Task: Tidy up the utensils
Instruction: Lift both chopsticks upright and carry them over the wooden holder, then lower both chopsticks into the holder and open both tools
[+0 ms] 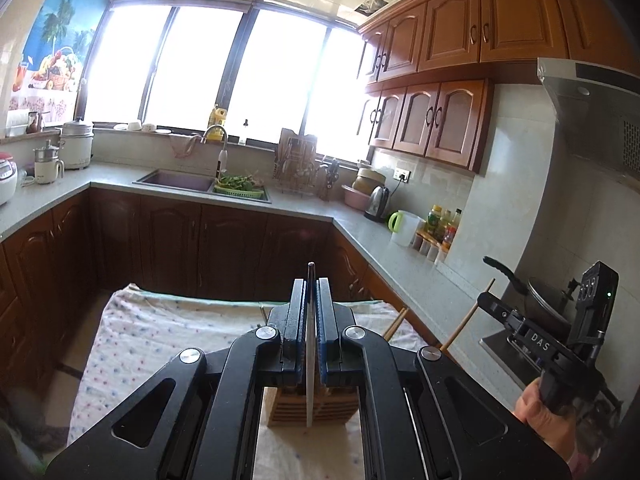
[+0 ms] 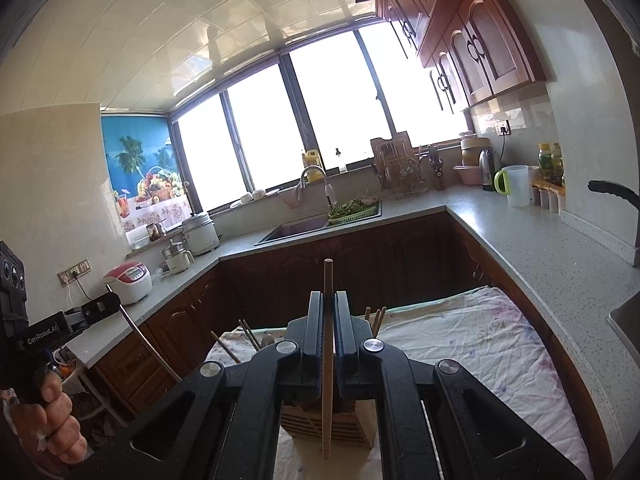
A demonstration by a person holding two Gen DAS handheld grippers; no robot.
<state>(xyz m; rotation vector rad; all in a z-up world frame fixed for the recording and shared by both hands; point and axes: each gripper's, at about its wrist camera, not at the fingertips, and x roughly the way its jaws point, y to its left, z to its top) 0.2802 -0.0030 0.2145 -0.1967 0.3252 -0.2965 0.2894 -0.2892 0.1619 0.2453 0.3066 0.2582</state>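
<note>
In the left wrist view my left gripper (image 1: 311,284) is shut on a thin metal chopstick (image 1: 309,360) that stands upright between the pads. Its lower end hangs over a slotted wooden utensil holder (image 1: 340,410) on a flowered cloth (image 1: 160,332). My right gripper (image 2: 329,296) is shut on a wooden chopstick (image 2: 328,380), also upright, above the same holder (image 2: 360,420). Other wooden chopsticks (image 2: 376,318) stick up behind the fingers. Each gripper shows in the other's view: the right one (image 1: 486,298) with its stick (image 1: 466,318), the left one (image 2: 116,300) with its metal chopstick (image 2: 148,344).
A grey counter (image 1: 384,248) wraps around the room, with a sink (image 1: 176,180), a dish rack (image 1: 298,168), a kettle (image 1: 378,202) and a green-handled jug (image 1: 404,226). A pot (image 1: 546,300) sits on the stove at right under a hood (image 1: 592,120). A rice cooker (image 2: 128,282) stands at left.
</note>
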